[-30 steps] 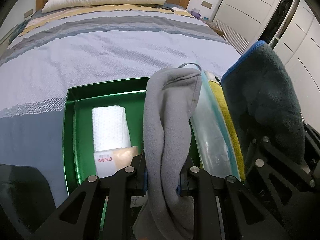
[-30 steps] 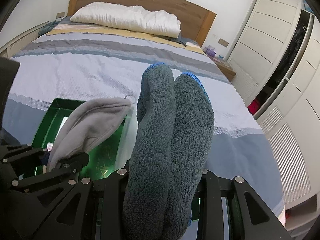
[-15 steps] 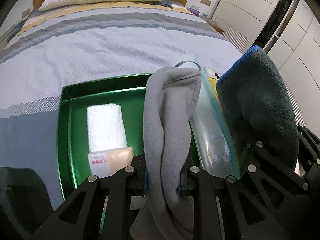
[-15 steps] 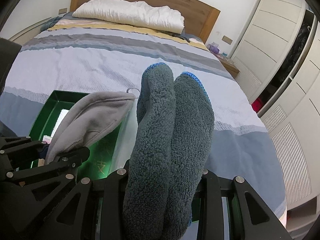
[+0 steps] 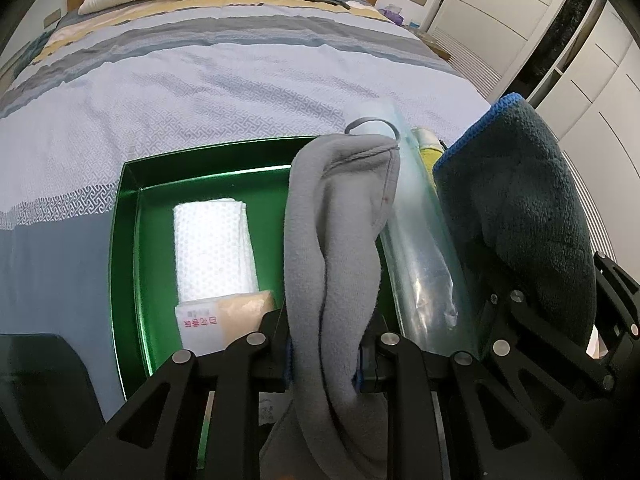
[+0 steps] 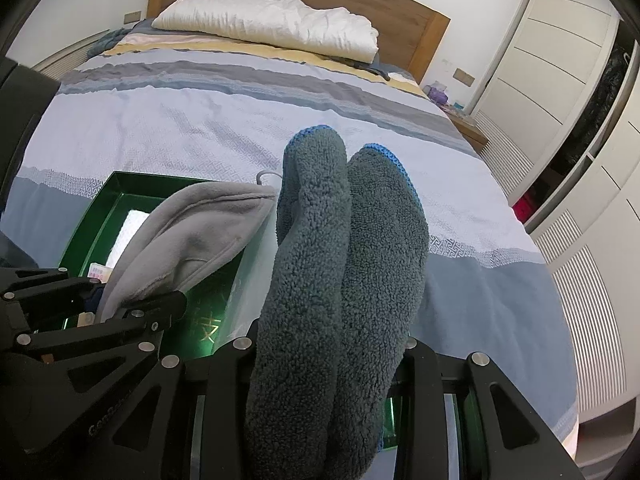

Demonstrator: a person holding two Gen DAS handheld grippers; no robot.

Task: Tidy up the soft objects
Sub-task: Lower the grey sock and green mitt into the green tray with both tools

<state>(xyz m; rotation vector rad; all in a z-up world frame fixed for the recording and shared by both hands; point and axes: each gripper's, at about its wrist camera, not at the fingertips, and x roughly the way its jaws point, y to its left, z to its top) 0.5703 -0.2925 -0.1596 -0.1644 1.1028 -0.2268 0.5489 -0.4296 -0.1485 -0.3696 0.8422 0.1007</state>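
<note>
STEP: carry, both cloths up over tray (image 5: 124, 240) | left tool (image 5: 324, 364) clamped grey cloth (image 5: 336, 240) | right tool (image 6: 332, 356) clamped dark towel (image 6: 340, 260) | NEXT: likely lowering each ahead into tray, beside white cloth (image 5: 212, 248), then releasing.

Both grippers are black skeletal linkages (image 5: 248, 392) with triangular cutouts and silver rivets (image 6: 243, 343).

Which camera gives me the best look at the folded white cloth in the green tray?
The left wrist view: the folded white cloth lies in full sight on the floor of the green tray, left of the grey cloth. In the right wrist view only a sliver shows behind that grey cloth.
</note>
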